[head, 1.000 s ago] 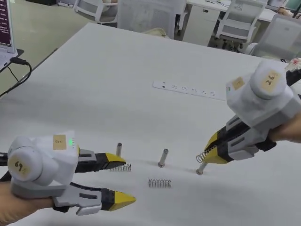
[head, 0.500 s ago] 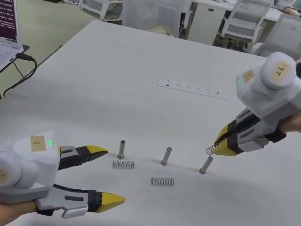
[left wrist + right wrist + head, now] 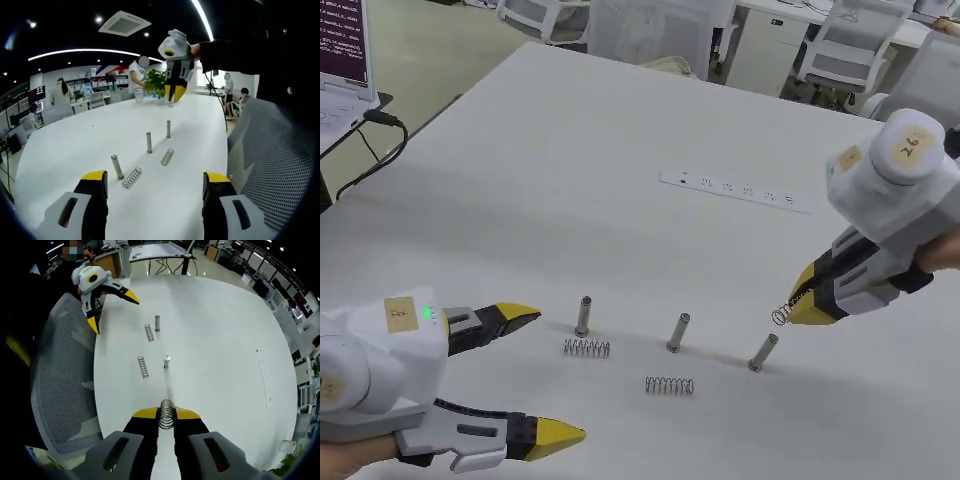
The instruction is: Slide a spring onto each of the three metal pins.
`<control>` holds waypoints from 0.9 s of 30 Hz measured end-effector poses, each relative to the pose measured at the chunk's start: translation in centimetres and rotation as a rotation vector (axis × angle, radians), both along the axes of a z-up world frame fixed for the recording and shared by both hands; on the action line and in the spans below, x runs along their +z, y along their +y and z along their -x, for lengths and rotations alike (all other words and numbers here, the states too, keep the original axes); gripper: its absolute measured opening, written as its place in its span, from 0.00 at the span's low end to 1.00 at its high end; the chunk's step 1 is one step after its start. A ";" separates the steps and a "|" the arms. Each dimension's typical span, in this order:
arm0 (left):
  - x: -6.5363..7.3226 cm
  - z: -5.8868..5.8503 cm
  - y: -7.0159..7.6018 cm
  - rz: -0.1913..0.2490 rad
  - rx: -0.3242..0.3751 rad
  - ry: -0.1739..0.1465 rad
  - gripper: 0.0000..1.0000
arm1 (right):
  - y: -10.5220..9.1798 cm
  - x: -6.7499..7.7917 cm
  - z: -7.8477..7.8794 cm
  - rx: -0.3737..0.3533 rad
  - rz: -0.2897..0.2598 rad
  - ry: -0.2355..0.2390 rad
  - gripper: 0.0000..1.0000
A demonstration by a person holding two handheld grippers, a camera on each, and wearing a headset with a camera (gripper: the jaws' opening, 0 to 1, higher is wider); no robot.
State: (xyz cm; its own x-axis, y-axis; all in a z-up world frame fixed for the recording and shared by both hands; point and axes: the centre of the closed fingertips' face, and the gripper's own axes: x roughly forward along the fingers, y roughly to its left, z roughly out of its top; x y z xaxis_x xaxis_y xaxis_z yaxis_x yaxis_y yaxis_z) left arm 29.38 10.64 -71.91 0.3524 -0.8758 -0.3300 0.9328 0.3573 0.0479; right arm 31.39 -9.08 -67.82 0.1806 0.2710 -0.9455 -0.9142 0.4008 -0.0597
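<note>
Yellow plastic tips cap the black jaws of the right tongs [image 3: 166, 416], which are clenched on a small coiled steel-wire spring [image 3: 166, 406]. The coil stands up between the tips in the lower middle of the right gripper view. In the head view the right tongs [image 3: 800, 312] enter from the right edge, angled down and to the left under a blocky white housing. The spring [image 3: 781, 316] pokes out of the tips, in the air just above and right of the nearest pin.

The left tongs [image 3: 545, 375] sit in the lower left of the head view, pointing right and roughly level with the table, jaws spread wide and released, with nothing between them. The left gripper view shows the same wide gap of the left tongs [image 3: 155, 177], one tip at each lower corner.

Three short polished metal pins, smooth upright cylinders, stand in a row across the lower middle of the head view: the left pin [image 3: 584, 315], the middle pin [image 3: 679, 331] and the right pin [image 3: 763, 352]. Two more fine wire coils lie on their sides on the matte white table [image 3: 620, 150]. The first loose spring [image 3: 586, 347] is just beside the left pin's base, and the second loose spring [image 3: 669, 385] lies near the middle pin, toward the bottom of the frame.

Farther up, right of centre, a flat white power strip [image 3: 735, 190] lies on the table. A dark cable [image 3: 370, 140] trails off the upper left edge.
</note>
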 end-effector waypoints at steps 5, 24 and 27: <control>0.0 -0.1 0.0 -0.001 0.003 -0.011 0.78 | -0.5 -1.1 -0.2 0.011 0.042 0.036 0.08; -0.2 -0.3 0.1 -0.013 0.000 -0.023 0.81 | -1.8 -3.9 -1.1 0.030 0.143 0.106 0.08; -0.2 -0.2 0.1 -0.012 0.001 -0.023 0.81 | -1.9 -4.1 -1.2 0.027 0.142 0.109 0.08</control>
State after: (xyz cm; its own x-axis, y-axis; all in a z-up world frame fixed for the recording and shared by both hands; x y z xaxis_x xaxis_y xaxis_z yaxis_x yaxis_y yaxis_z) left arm 29.62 10.76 -72.11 0.3606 -0.8715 -0.3324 0.9312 0.3570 0.0741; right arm 32.63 -10.93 -71.93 0.0699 0.1365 -0.9882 -0.9287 0.3707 -0.0145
